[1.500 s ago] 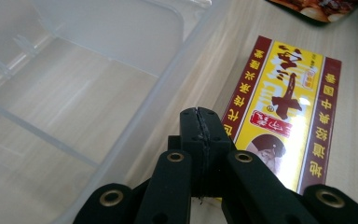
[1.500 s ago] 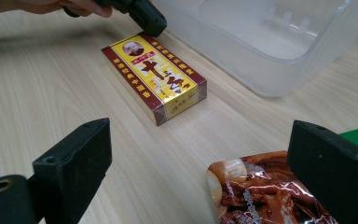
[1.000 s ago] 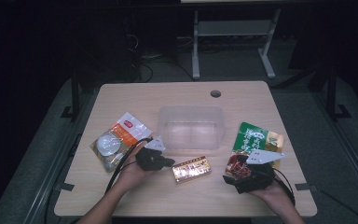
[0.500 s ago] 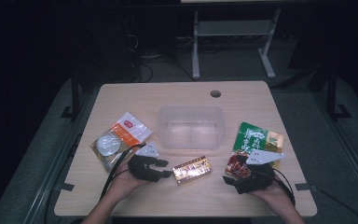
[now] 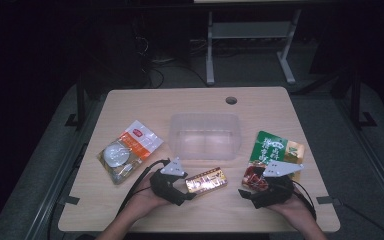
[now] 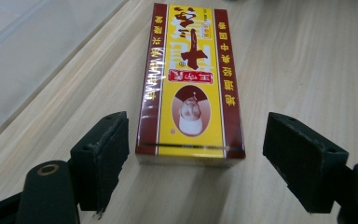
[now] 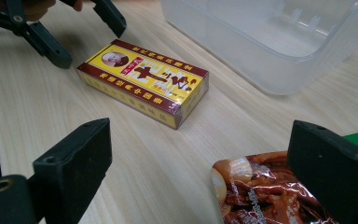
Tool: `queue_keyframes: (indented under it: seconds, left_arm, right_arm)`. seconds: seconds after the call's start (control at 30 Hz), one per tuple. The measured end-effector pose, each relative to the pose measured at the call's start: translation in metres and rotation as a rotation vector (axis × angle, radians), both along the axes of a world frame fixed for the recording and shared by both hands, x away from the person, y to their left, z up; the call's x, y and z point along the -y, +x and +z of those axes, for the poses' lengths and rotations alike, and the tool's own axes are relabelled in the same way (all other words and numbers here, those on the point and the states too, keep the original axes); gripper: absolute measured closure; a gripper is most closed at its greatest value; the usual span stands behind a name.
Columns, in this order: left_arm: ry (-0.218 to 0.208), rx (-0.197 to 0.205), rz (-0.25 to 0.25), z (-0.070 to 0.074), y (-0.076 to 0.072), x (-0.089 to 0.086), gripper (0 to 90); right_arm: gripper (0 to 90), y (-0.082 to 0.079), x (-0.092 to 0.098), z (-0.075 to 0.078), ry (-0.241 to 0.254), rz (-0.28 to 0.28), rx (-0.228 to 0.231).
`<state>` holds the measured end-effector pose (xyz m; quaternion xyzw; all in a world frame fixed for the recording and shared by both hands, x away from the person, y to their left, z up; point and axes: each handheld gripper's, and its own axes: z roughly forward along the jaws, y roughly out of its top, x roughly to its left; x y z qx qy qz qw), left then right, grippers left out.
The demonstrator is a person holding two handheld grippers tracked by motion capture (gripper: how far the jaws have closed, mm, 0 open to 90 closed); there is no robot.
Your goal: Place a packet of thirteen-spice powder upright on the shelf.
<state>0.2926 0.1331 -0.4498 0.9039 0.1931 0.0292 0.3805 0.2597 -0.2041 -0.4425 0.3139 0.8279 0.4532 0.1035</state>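
Yellow box (image 5: 206, 180): one, flat, with dark red borders and printed characters, lay on the near middle of the wooden table (image 5: 145, 102), just in front of the clear plastic tub (image 5: 205, 135) and apart from it. Left gripper (image 5: 184, 189): at the box's left end; its jaws had just been opening and stood wide, pads clear of the box on both sides, nothing held. A second before, those jaws were shut at that end of the box, and the hand has since slid a little back to the left. Judgement: the box has been let go on the table, not in the tub. Right gripper (image 5: 247, 194): released, jaws spread, empty, resting over the near edge of a red-brown snack packet (image 5: 254, 176). Green packet (image 5: 275, 148): far right of it. Orange-and-white packet (image 5: 129, 150): left side, untouched.
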Motion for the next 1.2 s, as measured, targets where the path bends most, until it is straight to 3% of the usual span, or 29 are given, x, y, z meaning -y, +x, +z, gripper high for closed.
queue_keyframes:
  seconds: [0.17,0.3,0.77,1.0,1.2]
  left_arm:
    - [0.062,0.016,-0.007,-0.007,0.001,0.010,21.2]
    - [0.081,0.025,-0.014,-0.010,0.001,0.014,19.3]
    - [0.120,0.043,-0.033,-0.017,0.000,0.024,15.2]
    - [0.115,0.049,-0.042,-0.018,0.000,0.024,15.6]
    - [0.103,0.052,-0.028,-0.015,0.001,0.021,31.1]
  right_arm:
    - [6.4,-0.001,0.000,0.000,-0.001,0.002,0.005]
    - [6.4,-0.001,0.000,0.000,-0.003,0.001,0.002]
    - [6.5,-0.001,0.001,0.000,-0.006,0.000,0.003]
    - [6.6,-0.001,0.001,0.000,-0.007,-0.001,0.003]
    - [6.6,-0.001,0.000,0.000,-0.008,-0.001,0.001]
